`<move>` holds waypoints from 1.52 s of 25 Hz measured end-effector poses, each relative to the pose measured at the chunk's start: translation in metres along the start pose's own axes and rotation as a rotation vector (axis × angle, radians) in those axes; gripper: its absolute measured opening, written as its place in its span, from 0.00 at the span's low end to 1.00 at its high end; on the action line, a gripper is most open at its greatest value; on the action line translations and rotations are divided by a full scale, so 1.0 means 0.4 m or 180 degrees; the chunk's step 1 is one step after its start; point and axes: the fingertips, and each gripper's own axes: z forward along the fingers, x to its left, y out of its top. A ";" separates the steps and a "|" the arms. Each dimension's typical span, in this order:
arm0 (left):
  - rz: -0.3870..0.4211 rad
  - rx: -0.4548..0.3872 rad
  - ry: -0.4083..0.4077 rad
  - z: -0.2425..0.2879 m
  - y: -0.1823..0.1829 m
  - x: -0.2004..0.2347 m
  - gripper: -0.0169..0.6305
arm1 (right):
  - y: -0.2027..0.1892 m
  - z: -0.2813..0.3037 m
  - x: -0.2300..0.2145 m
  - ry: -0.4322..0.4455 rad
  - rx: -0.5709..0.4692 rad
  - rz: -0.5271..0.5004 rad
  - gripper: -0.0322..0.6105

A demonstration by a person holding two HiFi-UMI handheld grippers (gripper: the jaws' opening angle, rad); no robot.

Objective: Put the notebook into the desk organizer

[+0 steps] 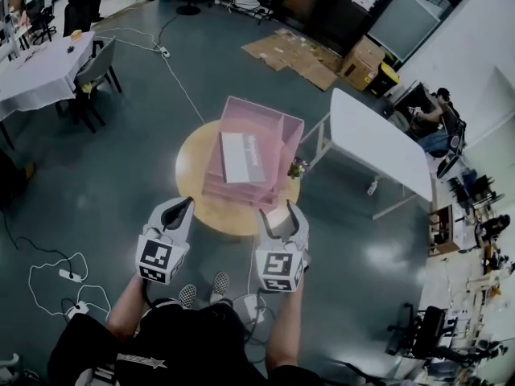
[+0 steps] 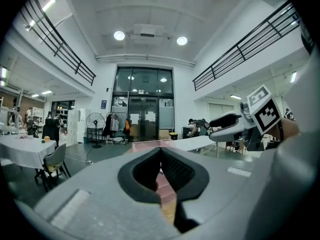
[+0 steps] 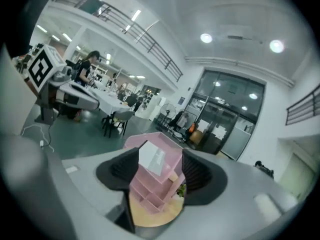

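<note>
Grey concrete floor [image 1: 121, 159] spreads under everything, with flattened brown cardboard sheets [image 1: 294, 55] lying far off and a long white rectangular table [image 1: 378, 139] standing to the right. In the middle stands a round, light wooden surface [image 1: 193, 167] [image 3: 150, 219]. On it sits a translucent pink plastic desk organizer [image 1: 273, 127] [image 3: 150, 184] with stepped tiers and open compartments, which covers most of the far and right part of the round top.

The white rectangular notebook [image 1: 241, 158] [image 3: 152, 159] lies inside the organizer, face up and tilted on the upper tiers, slightly left of the organizer's centre. Neither gripper touches it.

The left gripper [image 1: 185, 205] [image 2: 161, 151], grey with a marker cube, hovers at the near left edge of the round surface. Its jaws are pressed together at the tips and pinch nothing. The right gripper [image 1: 282, 209] [image 3: 160, 154] hangs at the near right edge, just short of the organizer's near wall. Its jaws are spread wide and empty, and its own view frames the organizer and notebook between them.

A small green and dark object [image 1: 298, 167] [image 3: 181, 189], too small to identify, sits just beside the organizer's right wall.
</note>
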 end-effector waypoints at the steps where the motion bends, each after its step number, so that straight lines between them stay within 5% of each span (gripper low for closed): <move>1: 0.0013 -0.0005 -0.0034 -0.005 0.002 -0.009 0.04 | 0.002 -0.022 0.000 -0.0058 -0.0089 0.0132 0.48; 12: 0.0154 -0.0048 -0.0477 -0.057 0.004 -0.123 0.04 | -0.055 -0.245 0.065 -0.0653 -0.0566 0.1156 0.20; 20: 0.0148 0.0060 -0.0616 -0.113 -0.043 -0.167 0.04 | -0.111 -0.336 0.132 -0.0748 -0.0538 0.1365 0.06; 38: 0.0146 0.0075 -0.0567 -0.152 -0.052 -0.166 0.04 | -0.107 -0.360 0.151 -0.0666 -0.0593 0.1378 0.06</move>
